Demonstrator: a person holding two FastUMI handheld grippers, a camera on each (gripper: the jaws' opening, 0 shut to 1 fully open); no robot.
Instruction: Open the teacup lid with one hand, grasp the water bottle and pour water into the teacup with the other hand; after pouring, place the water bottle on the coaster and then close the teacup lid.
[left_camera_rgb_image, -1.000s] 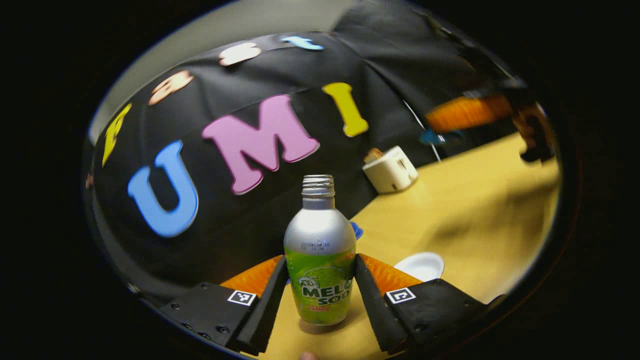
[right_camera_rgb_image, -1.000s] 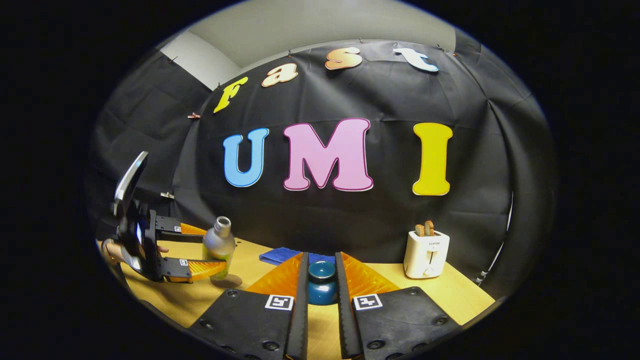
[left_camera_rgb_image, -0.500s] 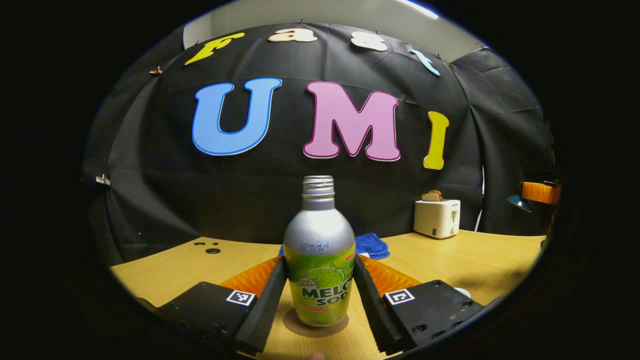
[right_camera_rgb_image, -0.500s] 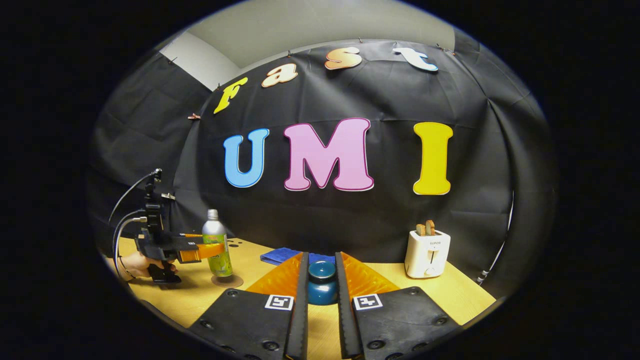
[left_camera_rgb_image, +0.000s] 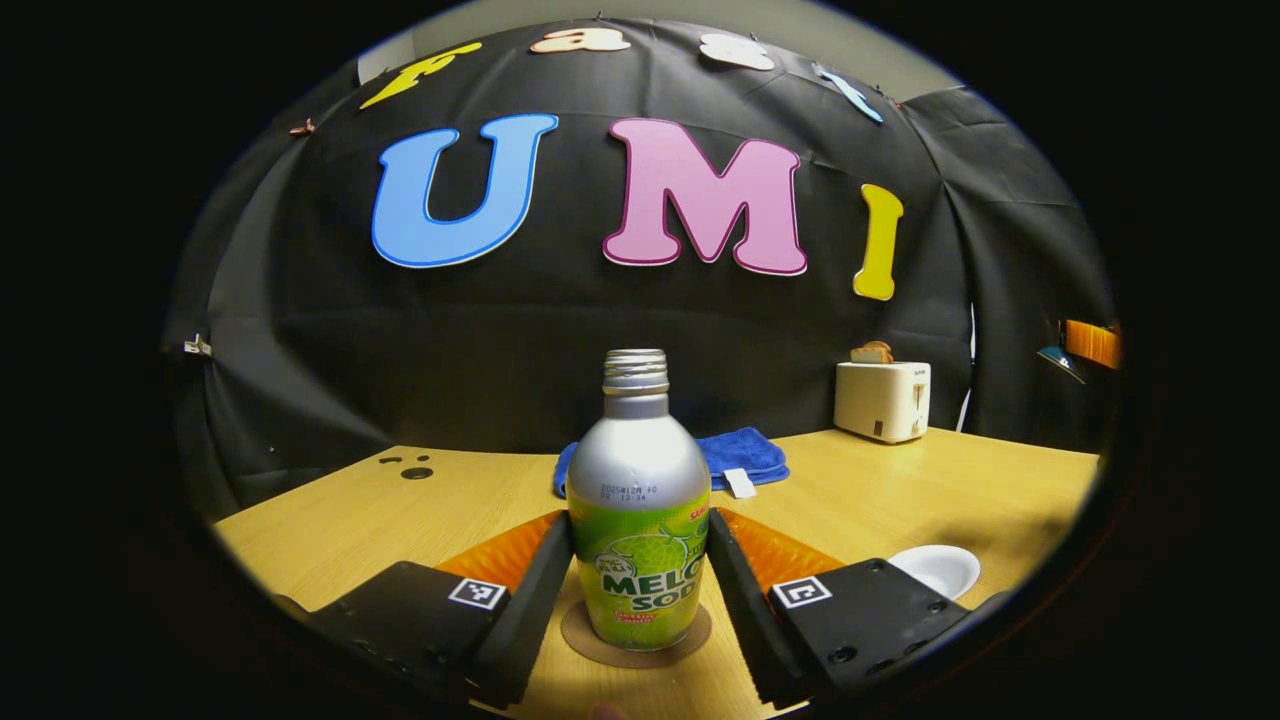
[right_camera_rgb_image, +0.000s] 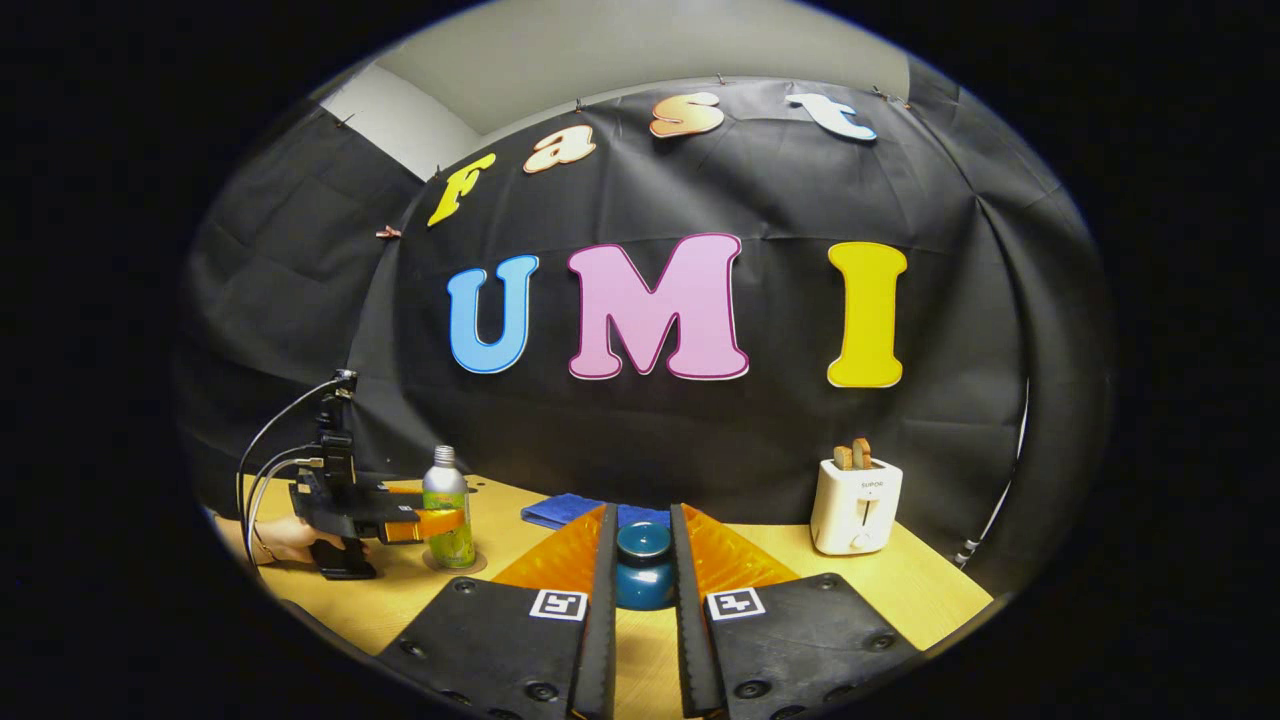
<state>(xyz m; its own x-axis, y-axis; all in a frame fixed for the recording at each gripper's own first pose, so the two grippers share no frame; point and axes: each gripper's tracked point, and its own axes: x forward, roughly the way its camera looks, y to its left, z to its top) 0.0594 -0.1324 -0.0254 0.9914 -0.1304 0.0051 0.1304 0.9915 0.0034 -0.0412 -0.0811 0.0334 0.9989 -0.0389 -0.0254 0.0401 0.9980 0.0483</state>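
A silver bottle with a green label (left_camera_rgb_image: 636, 450) stands upright and uncapped on a round brown coaster (left_camera_rgb_image: 690, 642). My left gripper (left_camera_rgb_image: 638, 522) is shut on its body, one finger pressing each side. The right gripper view shows the same bottle (right_camera_rgb_image: 445, 492) at far left, held by the left gripper (right_camera_rgb_image: 440, 522) and a hand. My right gripper (right_camera_rgb_image: 641, 515) is shut on a dark teal teacup lid (right_camera_rgb_image: 643, 575), held above the table. A white open teacup (left_camera_rgb_image: 938, 568) sits low at the right of the left gripper view.
A folded blue cloth (left_camera_rgb_image: 745, 455) lies behind the bottle near the wall. A white toaster (right_camera_rgb_image: 852, 505) with toast stands at the back right. The wooden table (left_camera_rgb_image: 900, 500) has bare room between cloth and teacup.
The bottle has swung from tilted to upright and come down onto the coaster, still gripped. The right gripper has stayed in place with the lid.
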